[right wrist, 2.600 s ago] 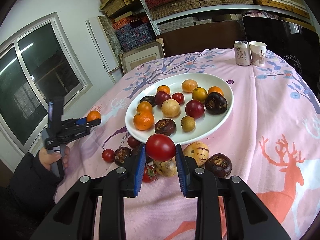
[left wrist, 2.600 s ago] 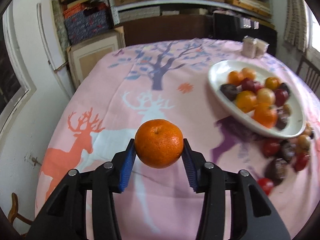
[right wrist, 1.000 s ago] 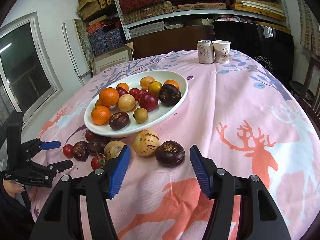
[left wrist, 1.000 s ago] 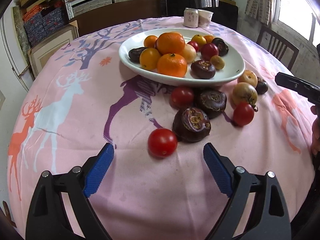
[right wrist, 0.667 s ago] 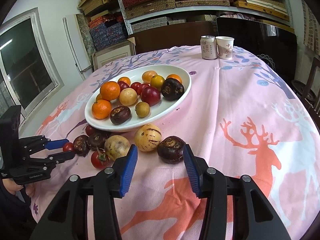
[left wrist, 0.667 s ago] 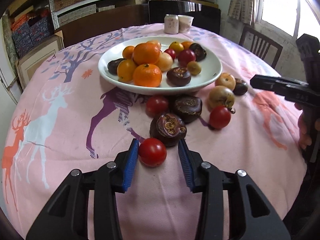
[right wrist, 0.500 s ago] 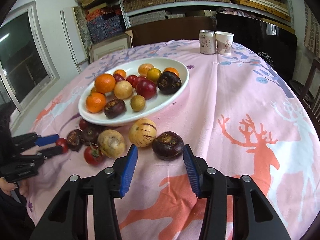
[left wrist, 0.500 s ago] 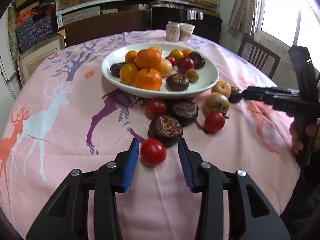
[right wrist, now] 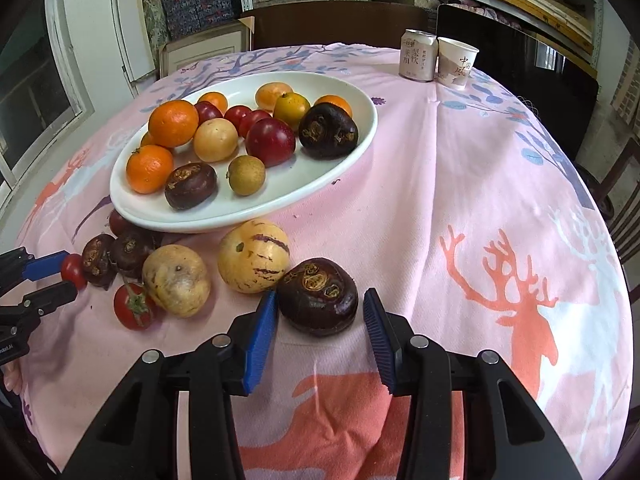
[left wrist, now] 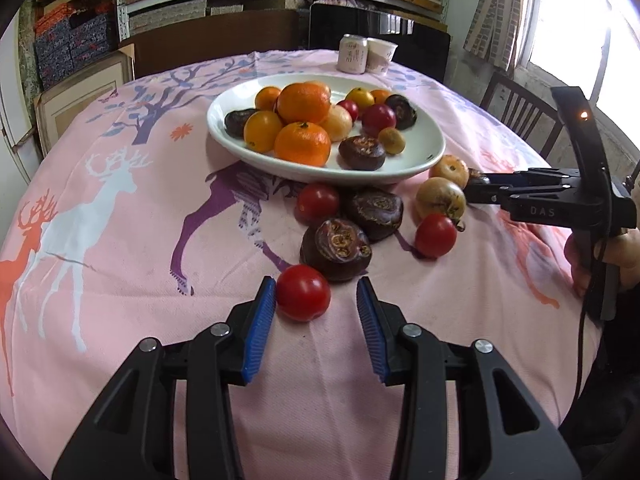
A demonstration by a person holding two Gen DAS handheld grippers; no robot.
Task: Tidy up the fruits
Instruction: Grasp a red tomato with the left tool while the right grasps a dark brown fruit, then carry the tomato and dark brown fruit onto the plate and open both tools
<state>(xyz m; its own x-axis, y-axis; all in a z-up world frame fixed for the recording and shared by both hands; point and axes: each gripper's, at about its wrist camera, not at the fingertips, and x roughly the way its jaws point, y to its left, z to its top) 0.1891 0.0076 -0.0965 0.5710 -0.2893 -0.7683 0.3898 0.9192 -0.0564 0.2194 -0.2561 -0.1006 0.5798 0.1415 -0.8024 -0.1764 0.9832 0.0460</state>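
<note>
A white oval plate (left wrist: 428, 156) (right wrist: 352, 152) holds oranges, red and dark purple fruits. Loose fruits lie on the pink cloth in front of it. My left gripper (left wrist: 316, 300) is open around a small red tomato (left wrist: 303, 293), which touches the left pad; a gap stays on the right. My right gripper (right wrist: 320, 316) is open around a dark purple fruit (right wrist: 318, 297) that rests on the cloth beside a striped yellow fruit (right wrist: 254, 255). The right gripper also shows in the left wrist view (left wrist: 480, 190).
A drink can (right wrist: 418, 60) and a paper cup (right wrist: 456, 62) stand at the table's far edge. Other loose fruits: a tan round one (right wrist: 176, 280), a stemmed tomato (right wrist: 132, 307), two dark purple ones (left wrist: 336, 244). A wooden chair (left wrist: 520, 116) stands at the right.
Earlier both grippers carried an orange and a tomato; these have been released. Both grippers then narrowed from wide open and moved in around the tomato and the dark purple fruit.
</note>
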